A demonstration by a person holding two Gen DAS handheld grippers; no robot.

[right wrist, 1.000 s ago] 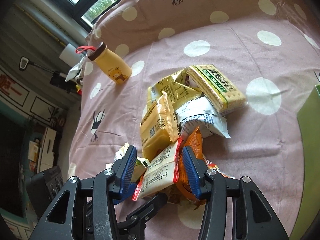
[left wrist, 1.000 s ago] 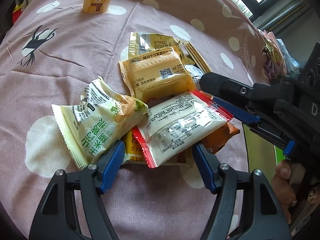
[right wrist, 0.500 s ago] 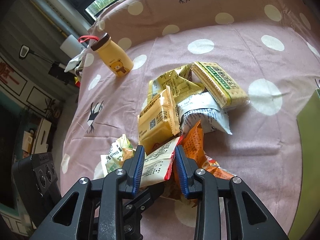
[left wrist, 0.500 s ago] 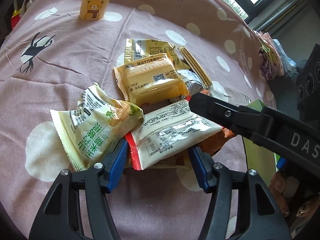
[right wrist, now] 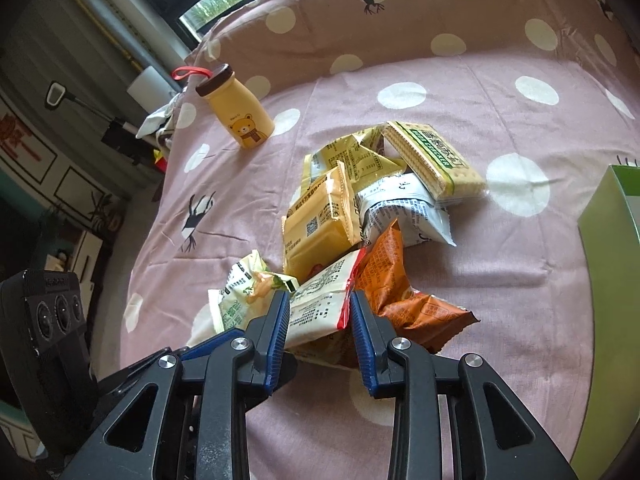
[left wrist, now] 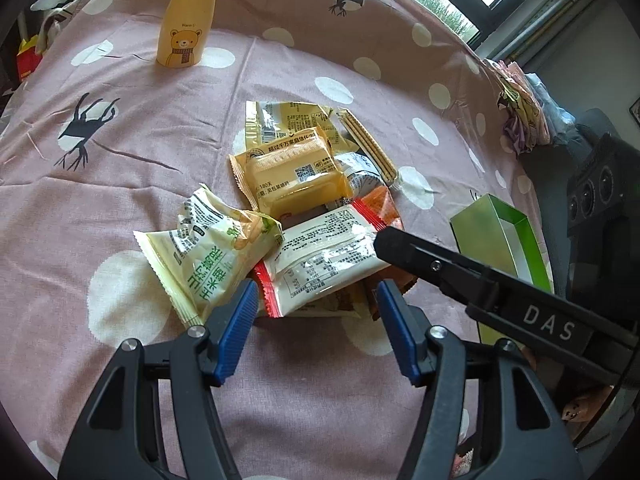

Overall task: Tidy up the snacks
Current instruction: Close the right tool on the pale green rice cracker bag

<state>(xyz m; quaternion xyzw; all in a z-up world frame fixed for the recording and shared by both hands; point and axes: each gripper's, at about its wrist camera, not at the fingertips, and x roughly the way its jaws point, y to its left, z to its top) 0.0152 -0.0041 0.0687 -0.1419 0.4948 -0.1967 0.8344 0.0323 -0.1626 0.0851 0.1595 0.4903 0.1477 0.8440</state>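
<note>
A heap of snack packets lies on the pink dotted cloth (left wrist: 120, 160). My right gripper (right wrist: 318, 320) is shut on the white packet with red edges (right wrist: 320, 300), its blue pads pressing both sides. One finger (left wrist: 420, 258) of it reaches in from the right over that packet (left wrist: 324, 256). My left gripper (left wrist: 316, 320) hovers at the packet's near end with its jaws opening; that end lies between the tips, and the pads do not press it. A green-and-white packet (left wrist: 208, 256) lies by the left pad. An orange packet (right wrist: 396, 284) lies partly under the white one.
Behind lie a yellow packet (left wrist: 296, 180), a grey-white packet (right wrist: 400, 208), a cracker pack (right wrist: 432, 160) and another yellow wrapper (left wrist: 288, 116). A green open box (left wrist: 504, 240) stands on the right. A yellow bear bottle (left wrist: 184, 28) stands far left.
My right gripper closed onto the red-edged white packet. My left gripper narrowed a little and drew up and back, so more of the cloth and the green box show.
</note>
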